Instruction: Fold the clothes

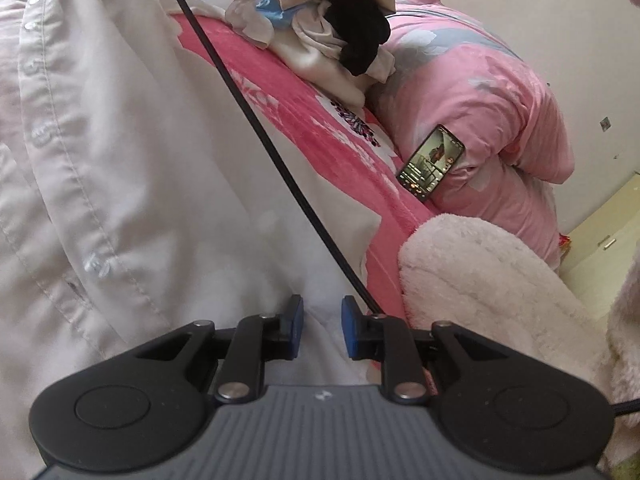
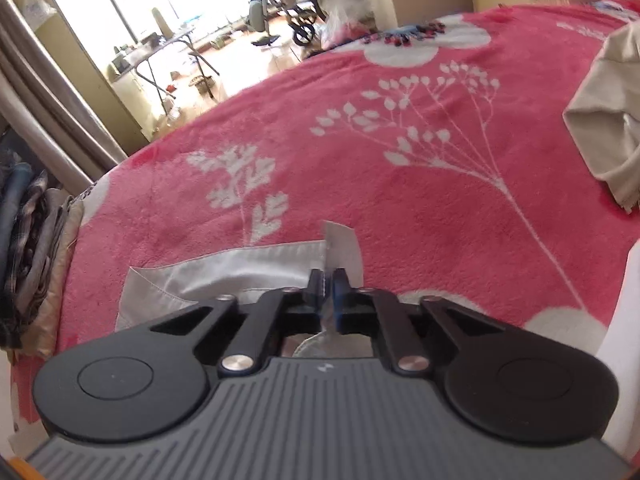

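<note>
My left tongs (image 1: 322, 322) are spread apart, blue pads hovering right over the white shirt (image 1: 120, 160) with nothing between them. My right tongs (image 2: 328, 284) are pressed together on a thin edge of the same shirt (image 2: 240, 268), a little flap sticking up past the pads at 12 o'clock.

In the left view the shirt fills everything from 7 to 12 o'clock. Its button placket (image 1: 52, 152) runs the long way, from about 7 up to 11, so the shirt points away from me.

A black cable (image 1: 256, 136) cuts diagonally across it. Underneath is the pink blanket (image 2: 400, 184). At 1 o'clock there's a clothes pile (image 1: 328, 20), and at 3 a phone (image 1: 431, 163) leaning on the pink duvet (image 1: 500, 100).
</note>
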